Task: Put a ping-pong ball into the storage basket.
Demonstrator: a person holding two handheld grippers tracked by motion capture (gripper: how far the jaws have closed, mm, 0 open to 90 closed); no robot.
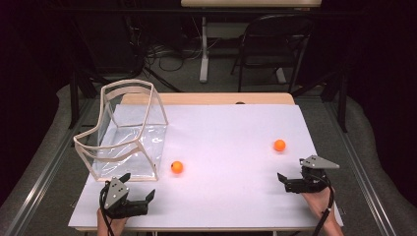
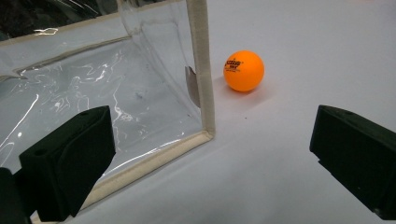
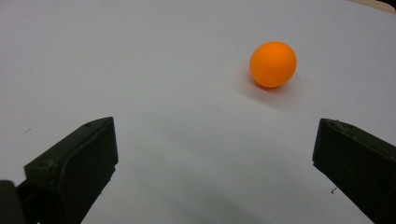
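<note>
Two orange balls lie on the white table surface, well apart from each other. The left ball sits just beside the near right corner of the clear plastic bag, which stands upright with a beige-trimmed frame and its open top tilted toward the left. In the left gripper view this ball carries small printed lettering and rests apart from the bag's vertical corner trim, not touching it. The right ball lies in open space near the right edge of the surface.

Left gripper: held near the front edge, jaws spread wide apart, nothing between them. Its left jaw stands in front of the bag's lower wall; the bag corner lies between the jaws, partly in the line toward the left ball.

Right gripper: held near the front right corner, jaws spread wide apart and holding nothing. The right ball lies ahead of it, toward its right jaw, with bare surface between.
</note>
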